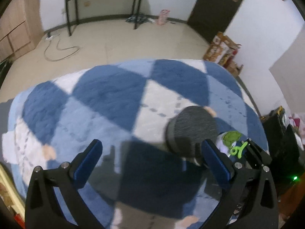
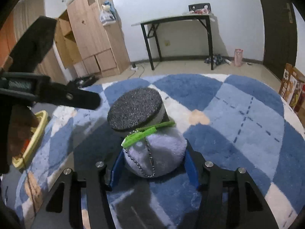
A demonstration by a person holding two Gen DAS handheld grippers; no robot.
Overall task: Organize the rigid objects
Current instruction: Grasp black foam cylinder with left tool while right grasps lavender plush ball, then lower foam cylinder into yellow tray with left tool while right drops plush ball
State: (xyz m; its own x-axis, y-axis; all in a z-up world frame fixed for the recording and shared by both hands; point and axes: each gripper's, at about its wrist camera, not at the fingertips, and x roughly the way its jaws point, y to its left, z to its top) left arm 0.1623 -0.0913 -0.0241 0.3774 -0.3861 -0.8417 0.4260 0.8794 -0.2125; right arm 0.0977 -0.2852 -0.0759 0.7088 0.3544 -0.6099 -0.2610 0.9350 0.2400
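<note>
Sitting on the blue-and-white checked rug (image 2: 238, 118), one white plush toy (image 2: 154, 154) with a dark flat round top (image 2: 135, 110) lies between the blue pads of the right gripper (image 2: 153, 167), which press against its fuzzy sides and grasp it. A green tag (image 2: 146, 132) and a bead chain (image 2: 150, 160) lie across the plush. One left gripper (image 1: 150, 162) hangs above the rug with its jaws spread wide and nothing between them; the toy's dark top (image 1: 192, 127) shows just beside its right finger. At the rug's left edge stands one yellow basket (image 2: 41, 126) holding what may be reddish-brown items, too blurred to name. Farther off are one black-legged table (image 2: 177, 21) and one wooden cabinet (image 2: 91, 34).
</note>
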